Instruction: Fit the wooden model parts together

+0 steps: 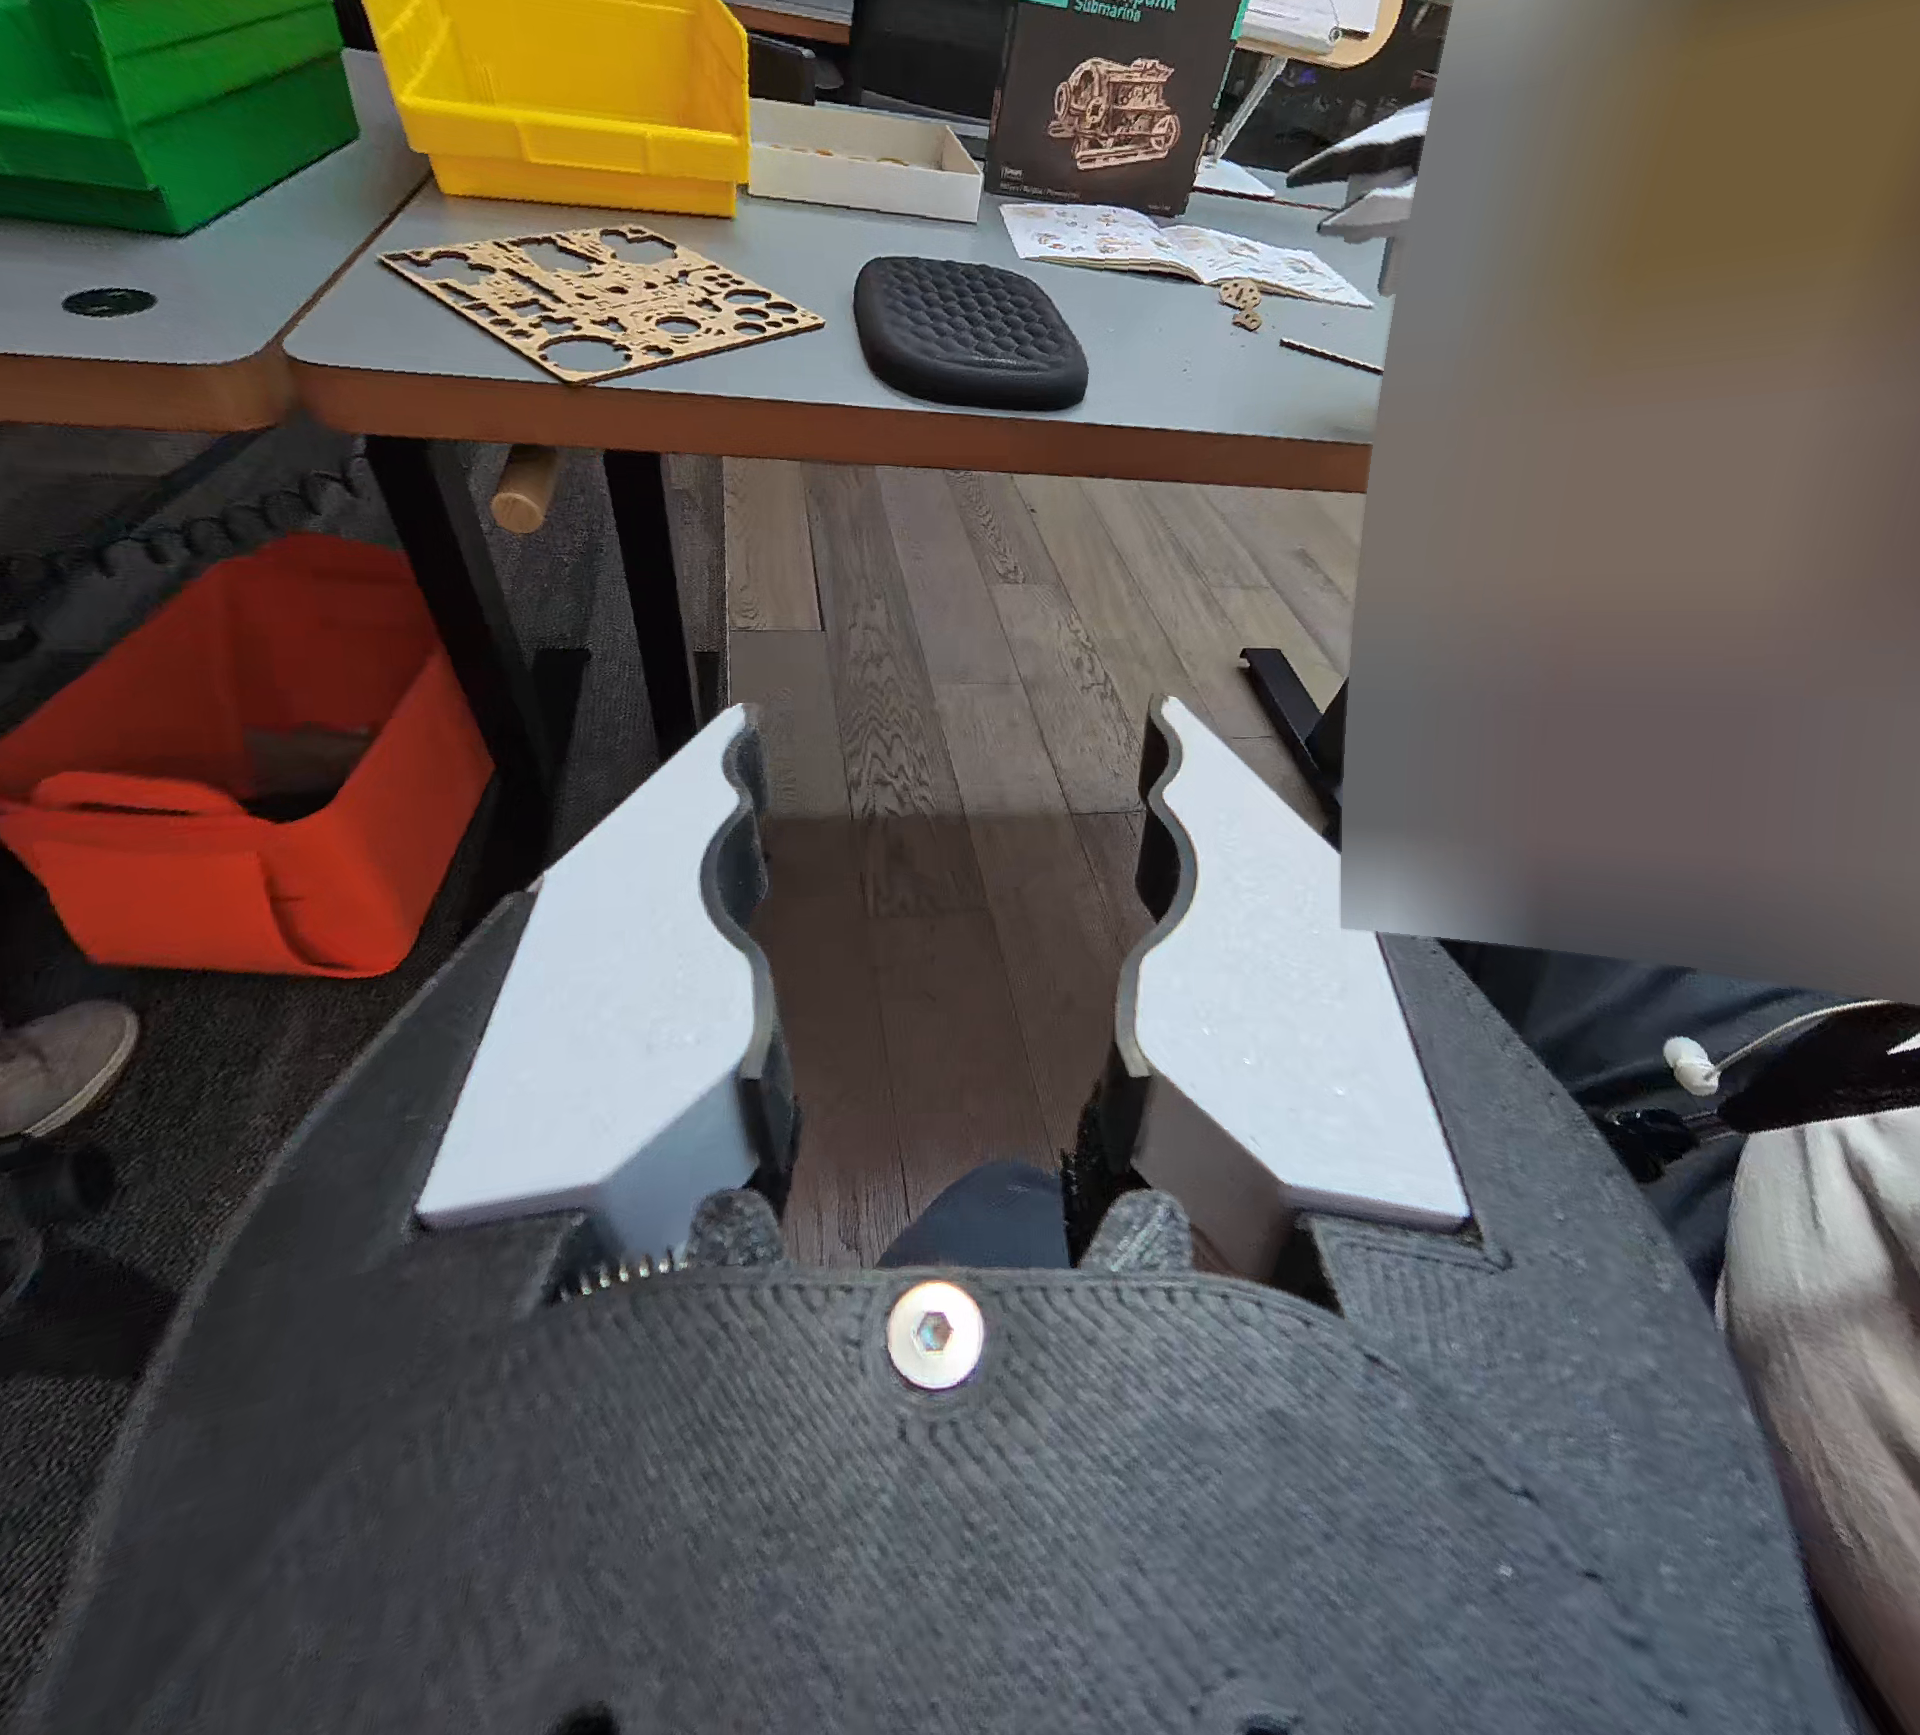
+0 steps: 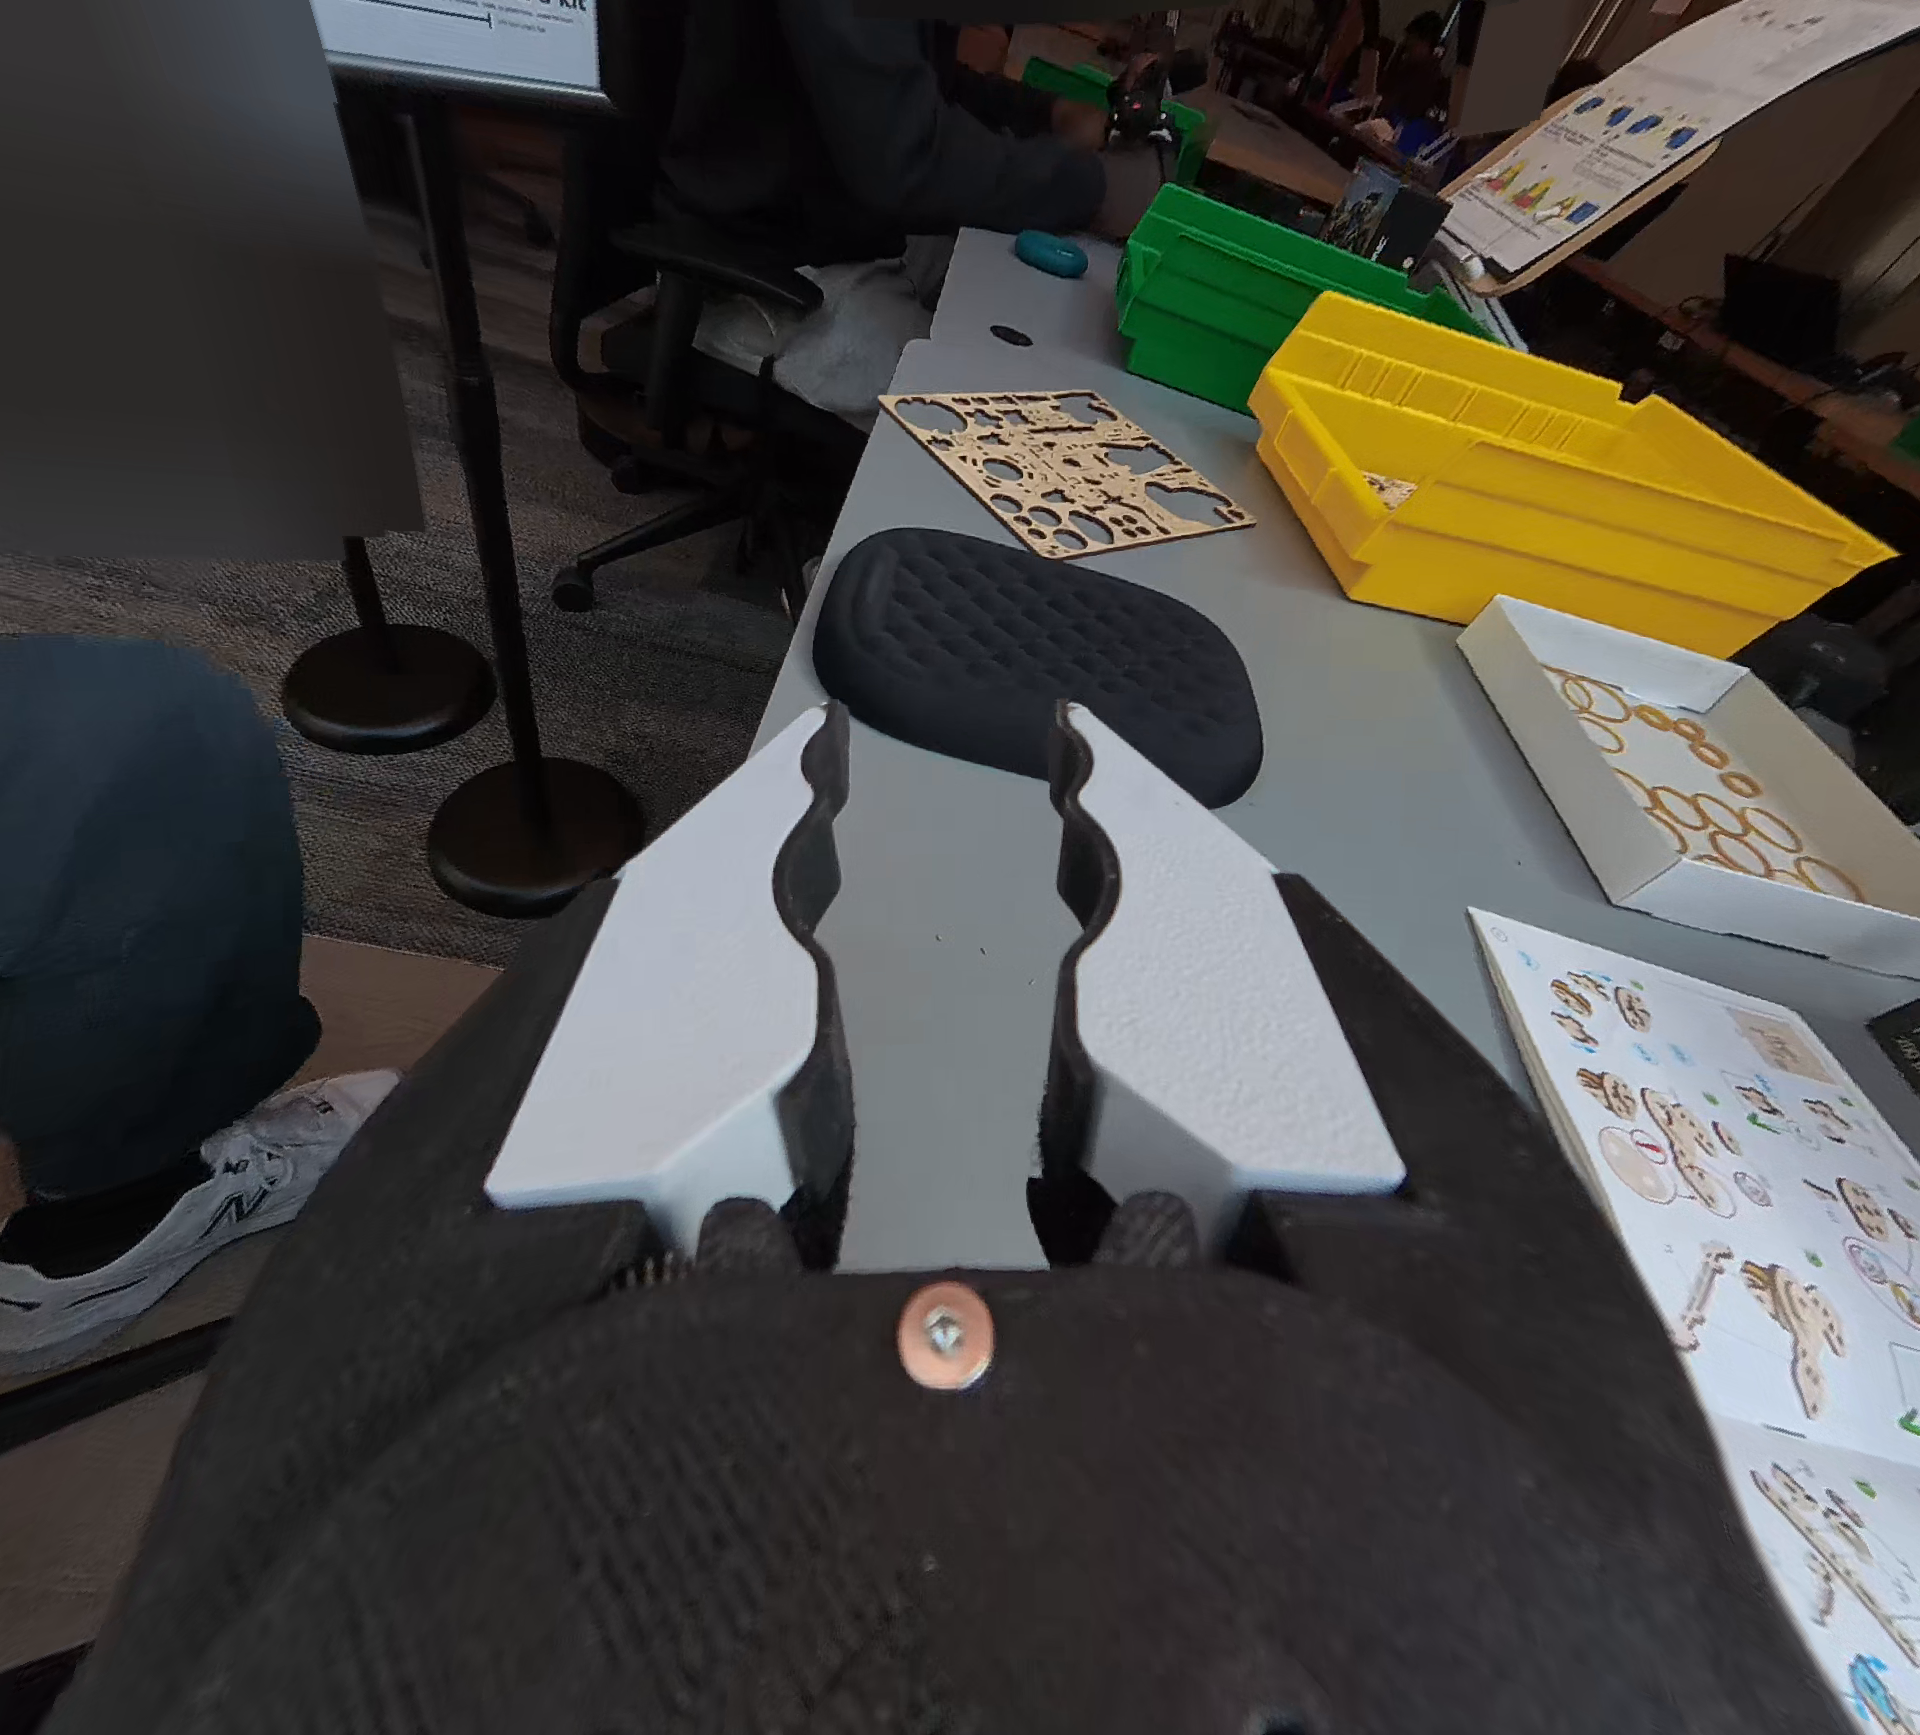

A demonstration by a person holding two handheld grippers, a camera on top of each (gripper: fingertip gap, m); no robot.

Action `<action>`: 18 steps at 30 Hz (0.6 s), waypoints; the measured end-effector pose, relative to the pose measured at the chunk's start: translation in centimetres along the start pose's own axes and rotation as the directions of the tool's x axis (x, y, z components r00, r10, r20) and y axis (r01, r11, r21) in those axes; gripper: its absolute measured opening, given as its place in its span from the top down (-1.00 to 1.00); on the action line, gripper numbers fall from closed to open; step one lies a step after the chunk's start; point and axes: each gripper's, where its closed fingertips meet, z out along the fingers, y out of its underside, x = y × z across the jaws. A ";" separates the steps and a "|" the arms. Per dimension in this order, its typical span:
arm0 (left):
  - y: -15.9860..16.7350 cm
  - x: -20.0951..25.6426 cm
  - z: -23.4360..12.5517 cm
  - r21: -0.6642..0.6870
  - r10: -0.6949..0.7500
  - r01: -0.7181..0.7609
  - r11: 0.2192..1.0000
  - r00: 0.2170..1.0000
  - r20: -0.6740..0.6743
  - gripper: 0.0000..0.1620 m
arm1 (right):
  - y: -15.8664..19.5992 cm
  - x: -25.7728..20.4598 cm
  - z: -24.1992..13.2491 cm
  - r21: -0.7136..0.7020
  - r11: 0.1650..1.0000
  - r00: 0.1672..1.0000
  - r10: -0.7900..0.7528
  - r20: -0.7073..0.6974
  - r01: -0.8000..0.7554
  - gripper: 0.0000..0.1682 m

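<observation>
**Both grippers empty, parts untouched on table**

Left gripper [image 1: 951, 729]: jaws wide apart, holding nothing, below the table edge [image 1: 831, 433] over floor. Punched wooden sheet [image 1: 603, 303] lies flat beside black pad [image 1: 971, 331]. Right gripper [image 2: 945, 719]: jaws parted, empty, above table; white tray [image 2: 1621, 864] holds wooden rings [image 2: 1714, 812].

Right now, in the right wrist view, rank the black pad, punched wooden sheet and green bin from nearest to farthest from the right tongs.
1. Black pad, just ahead of the right tongs.
2. Punched wooden sheet, beyond the pad.
3. Green bin, farthest back, to the right.
</observation>
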 end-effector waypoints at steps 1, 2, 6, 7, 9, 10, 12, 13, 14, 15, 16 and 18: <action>0.2 0.6 -1.6 0.000 0.007 -0.007 1.000 1.000 0.017 0.14 | -1.2 0.0 -0.3 0.001 1.000 1.000 -0.016 -0.016 0.016 0.55; 0.4 1.1 -3.1 -0.003 0.014 -0.014 1.000 0.999 0.037 0.15 | -2.5 -0.2 -0.5 0.005 0.999 0.999 -0.040 -0.026 0.040 0.55; 2.4 2.8 -7.5 -0.016 0.029 -0.027 1.000 0.994 0.105 0.17 | -7.1 -3.9 0.2 0.021 0.993 0.993 -0.120 -0.007 0.120 0.55; 3.2 3.2 -8.1 -0.019 0.014 -0.012 1.000 0.994 0.110 0.17 | -8.1 -5.6 1.0 0.031 0.991 0.992 -0.128 0.020 0.127 0.55; 5.6 3.8 -8.8 -0.047 -0.018 0.024 0.999 0.992 0.127 0.19 | -9.7 -9.5 2.8 0.064 0.987 0.984 -0.155 0.087 0.150 0.55; 6.9 4.1 -8.8 -0.067 -0.029 0.038 0.997 0.991 0.134 0.19 | -10.2 -11.5 3.8 0.073 0.985 0.979 -0.163 0.120 0.155 0.55; 9.4 5.0 -8.4 -0.101 -0.047 0.060 0.993 0.991 0.127 0.21 | -10.6 -15.7 6.2 0.089 0.985 0.965 -0.166 0.203 0.150 0.54; 10.6 5.5 -8.0 -0.114 -0.057 0.070 0.991 0.991 0.117 0.23 | -10.5 -17.7 7.4 0.101 0.985 0.954 -0.164 0.249 0.143 0.54; 11.9 5.8 -7.6 -0.131 -0.070 0.084 0.988 0.992 0.108 0.24 | -10.3 -19.5 8.7 0.113 0.985 0.943 -0.156 0.294 0.127 0.55; 13.4 6.0 -7.1 -0.157 -0.081 0.096 0.983 0.992 0.101 0.26 | -9.9 -21.3 10.1 0.122 0.987 0.929 -0.141 0.342 0.105 0.54; 15.1 6.0 -6.5 -0.193 -0.085 0.102 0.976 0.992 0.097 0.27 | -9.4 -22.9 11.6 0.126 0.989 0.914 -0.119 0.389 0.075 0.54; 18.5 5.8 -5.0 -0.269 -0.075 0.092 0.959 0.994 0.074 0.29 | -7.6 -25.6 14.7 0.111 0.994 0.880 -0.052 0.472 -0.001 0.55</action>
